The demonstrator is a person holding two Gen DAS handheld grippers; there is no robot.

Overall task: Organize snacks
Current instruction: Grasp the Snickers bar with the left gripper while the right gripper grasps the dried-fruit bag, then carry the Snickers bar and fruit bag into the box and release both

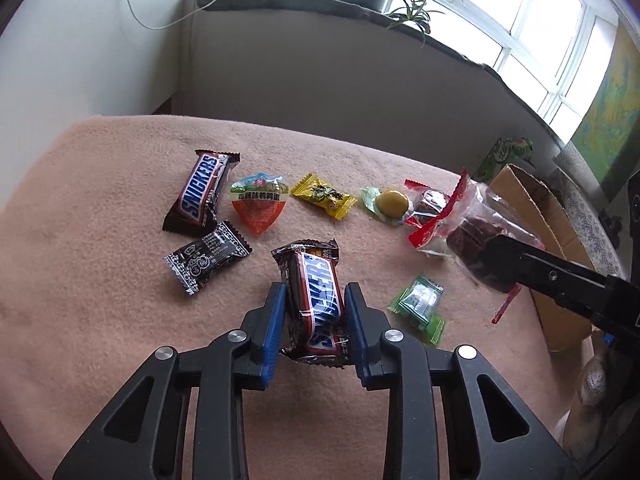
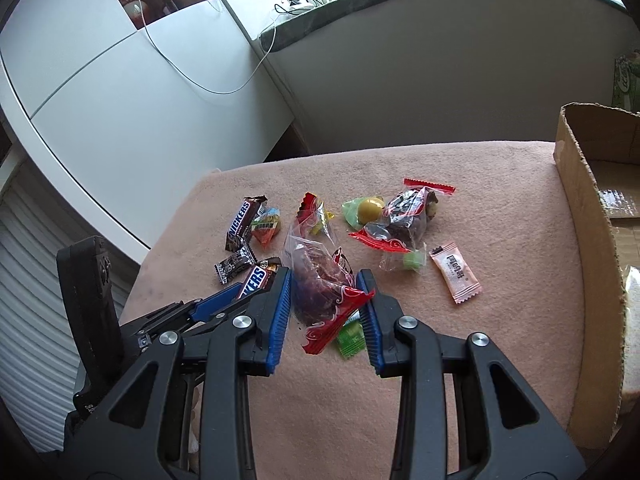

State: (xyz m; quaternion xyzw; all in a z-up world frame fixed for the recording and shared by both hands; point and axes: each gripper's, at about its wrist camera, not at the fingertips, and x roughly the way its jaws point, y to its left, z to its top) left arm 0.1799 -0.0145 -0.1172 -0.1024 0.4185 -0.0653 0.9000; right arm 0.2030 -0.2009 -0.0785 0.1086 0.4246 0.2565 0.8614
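cardboard box (image 2: 588, 240) open beside snacks, contents unclear

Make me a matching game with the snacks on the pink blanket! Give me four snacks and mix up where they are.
Snacks:
1. Snickers bar with its end up
2. clear bag with red edges
3. yellow candy
4. pink packet

Places:
A. lying near the cardboard box
B. in the left tool
C. lying beside the orange snack cup
D. in the right tool

Pairs: 1-B, 2-D, 3-C, 4-A
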